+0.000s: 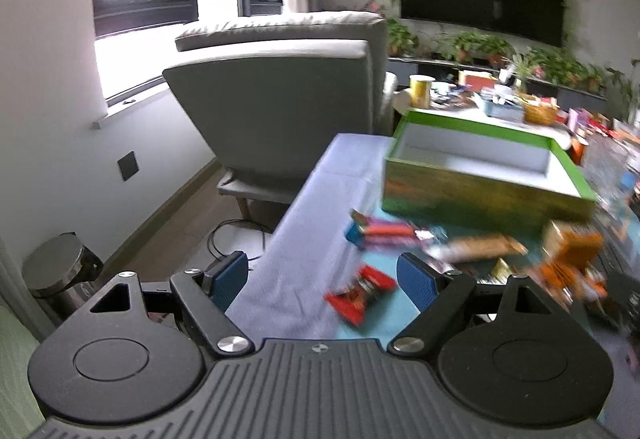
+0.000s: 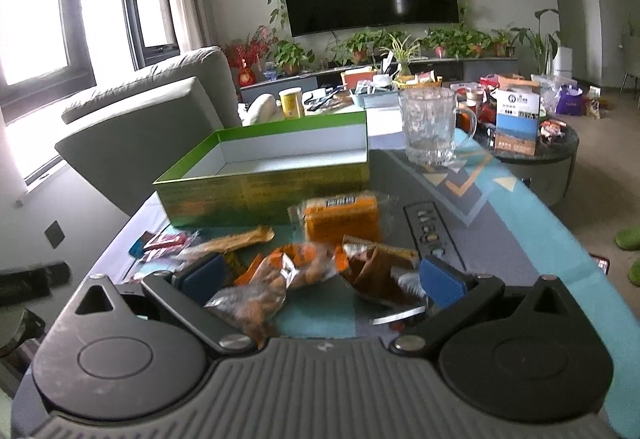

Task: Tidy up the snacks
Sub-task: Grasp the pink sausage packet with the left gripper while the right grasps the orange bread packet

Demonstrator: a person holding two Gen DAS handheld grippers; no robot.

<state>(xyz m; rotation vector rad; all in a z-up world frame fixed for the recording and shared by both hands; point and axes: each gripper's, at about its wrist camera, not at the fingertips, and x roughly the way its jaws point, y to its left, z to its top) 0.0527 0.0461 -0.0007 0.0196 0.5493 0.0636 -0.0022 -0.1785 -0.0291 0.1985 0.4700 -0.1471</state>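
Snacks — crinkled foil and clear plastic packets, about seven counted — are scattered on the cloth-covered table (image 2: 500, 223) before one rectangular green cardboard box (image 2: 264, 195). One ribbed glass mug (image 2: 430, 127) is noted behind. Left gripper (image 1: 324, 275) and right gripper (image 2: 320, 279) — blue-padded jaws apart, nothing clamped.

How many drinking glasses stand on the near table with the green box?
1. The clear glass mug stands on the patterned tablecloth, right of and behind the green box. More may be hidden in the clutter on the farther tables.
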